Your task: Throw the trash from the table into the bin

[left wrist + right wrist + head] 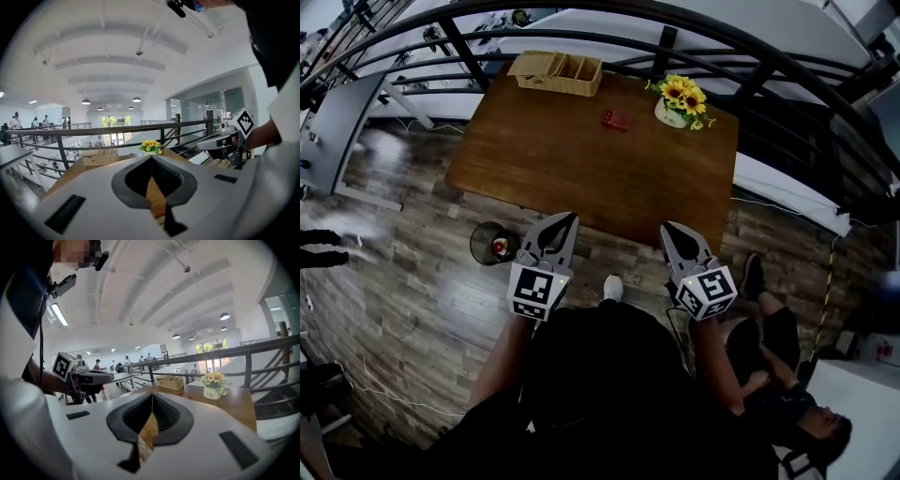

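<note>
A small red piece of trash lies on the brown wooden table, toward its far side. A round black bin stands on the floor off the table's near left corner, with something red and white inside. My left gripper hovers at the table's near edge, its jaws shut and empty. My right gripper is beside it over the near edge, also shut with nothing in it. In the left gripper view the tips meet, and in the right gripper view the tips meet too. The trash is well beyond both grippers.
A wicker basket sits at the table's far edge, and a pot of sunflowers at its far right. A black railing runs behind the table. A person sits on the floor at the right.
</note>
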`<action>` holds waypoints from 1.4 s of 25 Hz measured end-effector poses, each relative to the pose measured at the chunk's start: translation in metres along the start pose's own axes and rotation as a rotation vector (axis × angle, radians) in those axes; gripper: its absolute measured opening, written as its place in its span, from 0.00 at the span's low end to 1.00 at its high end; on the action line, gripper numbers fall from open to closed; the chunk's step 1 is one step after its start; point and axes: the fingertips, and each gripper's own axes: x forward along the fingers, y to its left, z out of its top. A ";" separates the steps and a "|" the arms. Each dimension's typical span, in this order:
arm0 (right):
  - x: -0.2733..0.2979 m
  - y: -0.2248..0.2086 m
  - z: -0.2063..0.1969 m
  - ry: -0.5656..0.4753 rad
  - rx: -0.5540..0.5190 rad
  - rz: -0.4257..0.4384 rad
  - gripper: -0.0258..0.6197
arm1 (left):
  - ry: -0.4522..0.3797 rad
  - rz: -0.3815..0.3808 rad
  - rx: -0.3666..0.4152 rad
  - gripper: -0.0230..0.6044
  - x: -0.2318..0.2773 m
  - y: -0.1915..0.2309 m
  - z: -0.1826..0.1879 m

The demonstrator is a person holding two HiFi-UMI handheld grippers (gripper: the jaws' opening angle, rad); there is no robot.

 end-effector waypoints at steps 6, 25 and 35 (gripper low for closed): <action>0.003 -0.017 0.001 0.008 -0.005 0.037 0.06 | 0.005 0.026 -0.003 0.06 0.016 -0.007 0.003; 0.008 -0.017 -0.019 0.060 0.000 0.076 0.06 | 0.027 0.069 -0.036 0.06 0.018 0.000 -0.012; 0.059 -0.036 0.002 0.057 -0.001 0.030 0.06 | 0.025 0.009 -0.035 0.05 0.064 0.041 -0.003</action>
